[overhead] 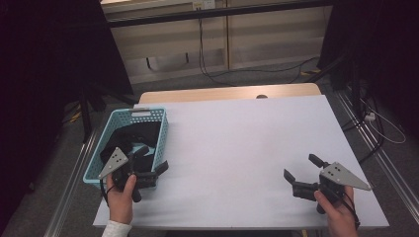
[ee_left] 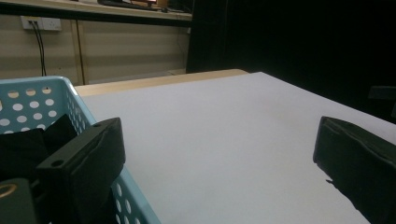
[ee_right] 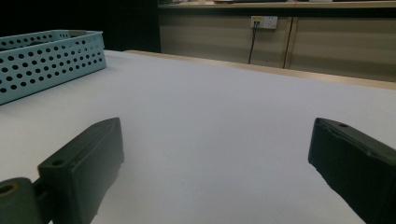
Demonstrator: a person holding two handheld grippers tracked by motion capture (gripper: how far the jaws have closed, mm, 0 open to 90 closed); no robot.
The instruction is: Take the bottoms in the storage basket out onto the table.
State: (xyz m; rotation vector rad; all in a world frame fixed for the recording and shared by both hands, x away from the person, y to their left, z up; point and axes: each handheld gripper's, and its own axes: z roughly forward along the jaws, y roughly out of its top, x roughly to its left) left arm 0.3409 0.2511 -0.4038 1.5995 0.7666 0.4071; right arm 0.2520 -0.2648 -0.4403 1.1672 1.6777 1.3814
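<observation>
Both grippers open at the near edge of a white-covered table, basket at your left

Your left gripper hovers at the near right corner of the pale blue perforated basket, jaws spread wide with nothing between them; in the left gripper view one jaw sits over the basket wall, the other over bare table. The basket holds black cloth. Your right gripper sits well apart at the near right of the table, jaws likewise wide and empty. The white sheet covers the tabletop, leaving a strip of wooden edge at the far side. Beyond it you see grey floor, beige wall panels with a socket and trailing cables, and dark curtains at both sides
</observation>
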